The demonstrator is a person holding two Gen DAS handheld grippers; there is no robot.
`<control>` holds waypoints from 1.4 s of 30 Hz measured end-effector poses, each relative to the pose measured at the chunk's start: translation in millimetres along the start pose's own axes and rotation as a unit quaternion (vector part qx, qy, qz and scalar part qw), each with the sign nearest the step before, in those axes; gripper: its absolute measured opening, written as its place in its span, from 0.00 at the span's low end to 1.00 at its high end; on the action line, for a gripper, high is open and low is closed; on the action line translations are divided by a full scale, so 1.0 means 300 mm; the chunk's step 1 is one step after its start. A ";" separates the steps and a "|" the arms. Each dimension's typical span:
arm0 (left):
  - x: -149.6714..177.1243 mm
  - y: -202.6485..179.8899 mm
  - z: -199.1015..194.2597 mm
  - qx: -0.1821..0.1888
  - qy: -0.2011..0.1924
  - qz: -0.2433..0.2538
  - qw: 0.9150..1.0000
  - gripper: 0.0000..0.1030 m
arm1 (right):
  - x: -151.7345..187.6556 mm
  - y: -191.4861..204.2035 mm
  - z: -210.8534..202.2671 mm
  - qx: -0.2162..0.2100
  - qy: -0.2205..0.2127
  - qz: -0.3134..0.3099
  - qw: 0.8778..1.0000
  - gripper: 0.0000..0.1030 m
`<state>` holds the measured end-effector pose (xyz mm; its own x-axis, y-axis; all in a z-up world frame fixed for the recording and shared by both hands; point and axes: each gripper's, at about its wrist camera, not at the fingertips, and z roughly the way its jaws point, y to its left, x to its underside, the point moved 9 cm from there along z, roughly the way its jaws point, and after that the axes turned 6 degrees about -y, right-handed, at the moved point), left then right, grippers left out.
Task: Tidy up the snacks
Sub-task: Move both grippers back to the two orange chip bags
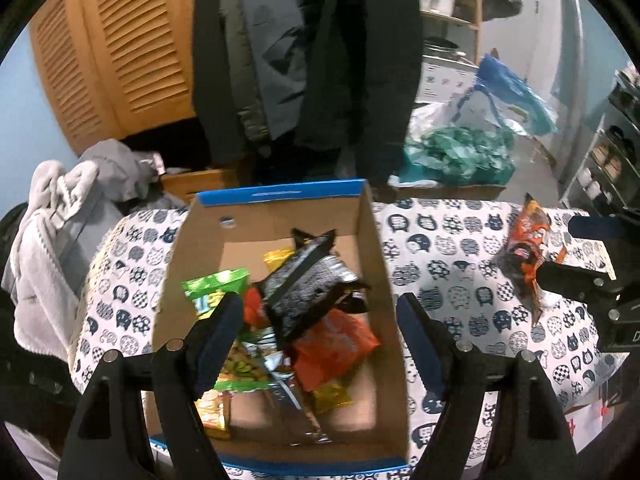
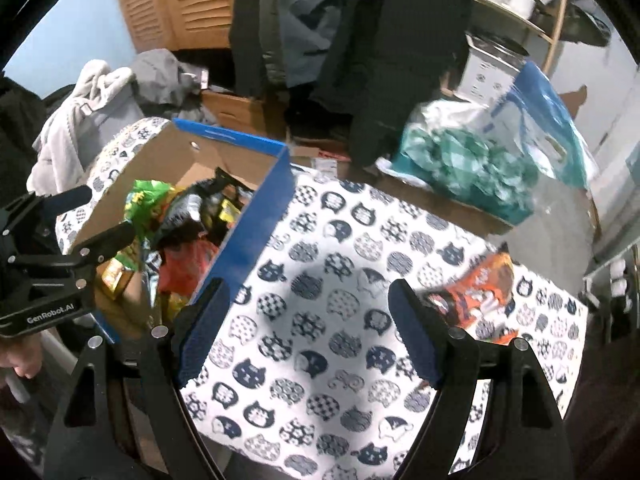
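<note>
Left gripper (image 1: 320,332): jaws spread wide, nothing between the pads, hanging over the open cardboard box (image 1: 276,216). Right gripper (image 2: 306,328): jaws also spread wide, nothing held, over the bare cat-print cloth (image 2: 320,240) just right of the box.

Landmark = the box, blue-edged, sitting on the cat-print cloth.
- Inside the box: loose pile of snack packets. Black-and-silver bag (image 1: 312,280) on top near the middle, green bag (image 1: 216,284) against the left wall, orange-red bag (image 1: 332,344) on the near right, yellow packet (image 1: 278,256) toward the far wall. More foil packs under them; edges are blurred, can't separate them cleanly.
- Outside the box: one orange-and-black snack bag (image 2: 480,292) lies on the cloth well to the right of the box, just beyond the right gripper's right finger. In the left wrist view it sits close to the right gripper's tips, apparently not touching.
- Left of the box: heap of grey clothes (image 1: 60,220).
- Behind the box: dark coats (image 1: 352,60) hanging, wooden slatted doors (image 1: 120,40) further left.
- Behind and right of the box: a clear bag of green stuff (image 1: 460,152).
</note>
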<state>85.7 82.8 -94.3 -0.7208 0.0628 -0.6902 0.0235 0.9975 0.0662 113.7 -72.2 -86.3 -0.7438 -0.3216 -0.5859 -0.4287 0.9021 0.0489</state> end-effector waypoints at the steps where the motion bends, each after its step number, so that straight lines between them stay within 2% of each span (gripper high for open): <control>1: -0.002 -0.016 0.001 0.004 -0.001 0.004 1.000 0.78 | 0.009 -0.010 -0.005 0.003 0.000 0.003 1.000 0.78; 12: -0.006 -0.213 0.026 0.043 0.002 0.043 0.998 0.79 | 0.108 -0.174 -0.035 0.030 0.009 0.046 0.998 0.78; 22: 0.015 -0.353 0.101 0.071 0.029 0.064 0.995 0.79 | 0.197 -0.386 -0.018 0.073 0.023 0.099 0.992 0.78; 31: 0.046 -0.462 0.221 0.078 0.061 0.090 0.991 0.79 | 0.298 -0.583 0.065 0.122 0.057 0.144 0.980 0.78; 42: 0.091 -0.547 0.380 0.084 0.113 0.099 0.985 0.79 | 0.350 -0.680 0.246 0.166 0.094 0.139 0.972 0.78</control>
<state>141.2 -75.7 -206.0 -0.8255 0.2667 -0.4973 0.2795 0.9588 0.0502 160.8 -268.8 -217.5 -0.9008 -0.0701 -0.4285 -0.0309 0.9947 -0.0978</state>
